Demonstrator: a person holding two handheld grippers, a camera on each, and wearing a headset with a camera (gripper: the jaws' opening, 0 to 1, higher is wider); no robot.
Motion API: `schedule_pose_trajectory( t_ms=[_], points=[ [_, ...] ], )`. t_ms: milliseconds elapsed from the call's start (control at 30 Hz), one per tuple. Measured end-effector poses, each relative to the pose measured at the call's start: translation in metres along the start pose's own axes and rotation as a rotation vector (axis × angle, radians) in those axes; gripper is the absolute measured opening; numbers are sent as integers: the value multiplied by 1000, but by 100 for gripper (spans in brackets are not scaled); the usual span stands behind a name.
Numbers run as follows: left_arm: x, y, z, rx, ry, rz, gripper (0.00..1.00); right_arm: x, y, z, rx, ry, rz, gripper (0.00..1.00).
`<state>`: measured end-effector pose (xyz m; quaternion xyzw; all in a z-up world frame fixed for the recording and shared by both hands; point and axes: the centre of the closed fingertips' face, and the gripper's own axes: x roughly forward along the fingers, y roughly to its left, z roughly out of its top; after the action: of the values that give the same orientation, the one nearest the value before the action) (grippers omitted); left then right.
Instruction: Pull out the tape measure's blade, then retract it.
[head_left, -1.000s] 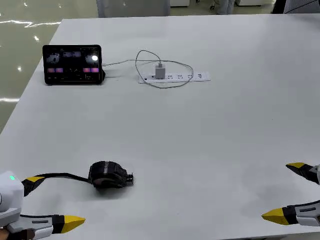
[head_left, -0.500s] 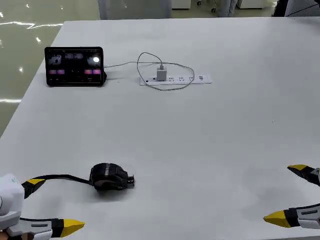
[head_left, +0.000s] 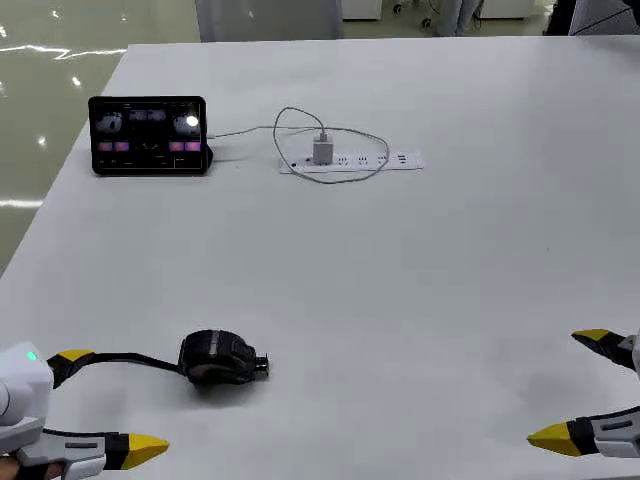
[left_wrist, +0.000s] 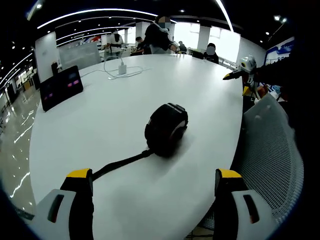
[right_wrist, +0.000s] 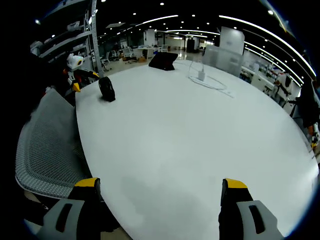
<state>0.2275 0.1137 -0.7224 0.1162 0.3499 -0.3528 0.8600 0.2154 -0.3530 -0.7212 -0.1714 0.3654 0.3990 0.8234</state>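
a large white table (head_left: 400, 250) takes up most of the head view, with glossy floor past its left edge. in the two gripper views a grey mesh chair (left_wrist: 270, 150) sits against the near edge of the table. the left gripper (head_left: 112, 399) is at the bottom left corner of the head view, its two yellow-tipped jaws spread wide apart and holding nothing. the right gripper (head_left: 568, 386) is at the bottom right corner, well apart from the left one, its yellow-tipped jaws also spread wide over bare table and holding nothing. a dark tablet (head_left: 148, 134) stands propped up near the far left of the table, its screen lit with pink and white patches. to its right a white power strip (head_left: 350, 160) lies flat, and a thin white cable (head_left: 290, 115) loops around it and runs off toward the tablet. the tape measure (head_left: 218, 357), a rounded black case, rests on the table near the front left, just right of the left gripper and in line with its open jaws; a small tab sticks out of its right side. a black strap (head_left: 125, 357) trails from the case leftward to just beside the farther yellow tip of the left gripper; whether they touch cannot be told. a small white charger (head_left: 322, 150) is plugged upright into the power strip.
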Motion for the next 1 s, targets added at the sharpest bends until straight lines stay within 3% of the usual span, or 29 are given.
schedule_pose_trajectory(
  t_ms=[533, 800, 1000],
  points=[
    [17, 2, 20, 121, 42, -70, 99, 6, -8, 8, -30, 31, -11, 100],
    [30, -6, 24, 261, 115, -141, 96, 14, -6, 16, -62, 34, 2, 100],
    [42, -12, 28, 333, 152, -181, 94, 19, -7, 14, -83, 39, 16, 100]
  ],
)
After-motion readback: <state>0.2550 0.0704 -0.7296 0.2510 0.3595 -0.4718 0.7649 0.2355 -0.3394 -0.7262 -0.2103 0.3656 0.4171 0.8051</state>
